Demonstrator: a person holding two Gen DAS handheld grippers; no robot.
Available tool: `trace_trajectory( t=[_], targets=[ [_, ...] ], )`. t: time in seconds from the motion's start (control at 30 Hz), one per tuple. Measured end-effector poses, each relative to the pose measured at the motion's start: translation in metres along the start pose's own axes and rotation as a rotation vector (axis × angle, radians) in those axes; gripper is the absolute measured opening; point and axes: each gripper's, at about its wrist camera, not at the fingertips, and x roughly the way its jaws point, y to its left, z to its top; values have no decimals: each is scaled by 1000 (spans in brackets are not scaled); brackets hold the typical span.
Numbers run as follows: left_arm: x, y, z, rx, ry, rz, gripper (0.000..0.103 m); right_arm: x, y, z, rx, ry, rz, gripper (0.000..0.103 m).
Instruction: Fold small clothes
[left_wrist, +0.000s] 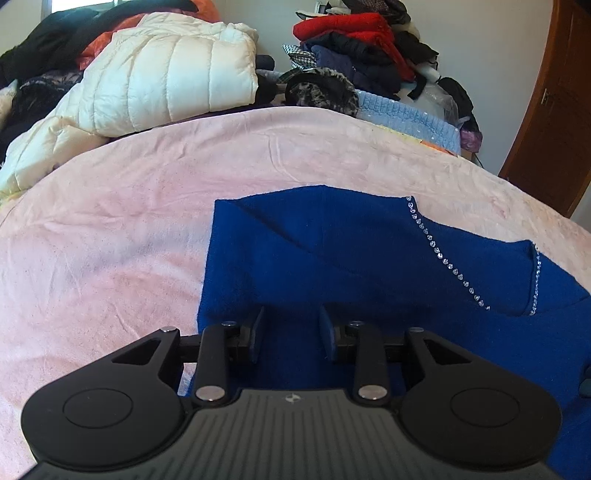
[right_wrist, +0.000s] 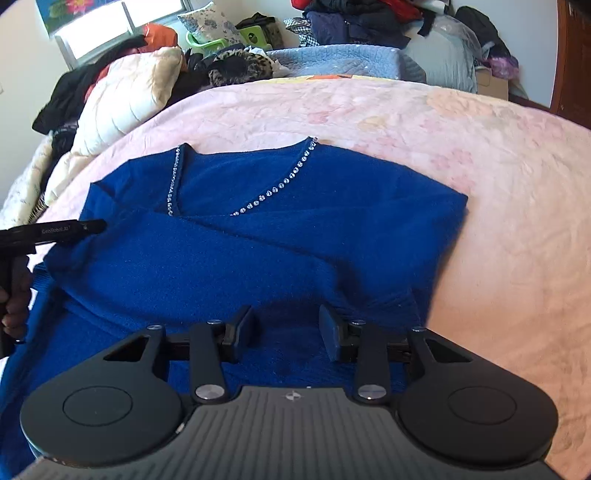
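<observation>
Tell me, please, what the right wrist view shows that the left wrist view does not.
Only the right wrist view shows the left gripper from the side, a hand on its handle, the window and both rhinestone edges of the neckline meeting in a V. Only the left wrist view shows the red garment on the pile and the wooden door. Both show the blue sweater with its sides folded inward, lying on the pink blanket, the white puffer jacket behind it, and each camera's own jaws apart over blue fabric.

Fuzzy matt blue top (right_wrist: 258, 251), cloth
</observation>
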Motion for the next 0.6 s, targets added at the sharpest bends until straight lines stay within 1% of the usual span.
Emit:
trace_trajectory(
  t=[0.07, 0.17, 0.23, 0.27, 0.3, 0.33, 0.37, 0.4, 0.43, 0.5, 0.57, 0.6],
  targets=[
    [1, -2, -1, 34, -12, 9, 32, 0, -2, -2, -4, -8, 8, 42],
    [-4, -17, -8, 124, -40, 61, 32, -1, -2, -5, 3, -42, 10, 42],
    [-18, -19, -13, 121, -44, 78, 32, -5, 0, -12, 16, -83, -4, 42],
    [-32, -18, -18, 109, -45, 67, 32, -11, 2, -16, 39, -96, -25, 43],
    [-47, -17, -23, 105, -52, 38, 32, -20, 6, -21, 60, -106, -41, 48],
    [-63, -17, -31, 113, -66, 0, 32, -33, 12, -28, 76, -122, -46, 52],
    [-81, -19, -41, 133, -83, -32, 33, -46, 18, -37, 70, -141, -27, 57],
    [-95, -21, -52, 162, -98, -47, 36, -57, 23, -47, 63, -159, -2, 61],
    [-106, -24, -63, 191, -110, -50, 40, -67, 28, -57, 63, -173, 24, 63],
    [-116, -29, -83, 237, -111, -40, 45, -76, 36, -72, 63, -174, 38, 64],
    [-114, -33, -98, 267, -81, -20, 45, -77, 44, -77, 34, -167, 12, 64],
    [-110, -31, -102, 262, -56, -6, 45, -76, 46, -77, 23, -164, -6, 64]
  ],
)
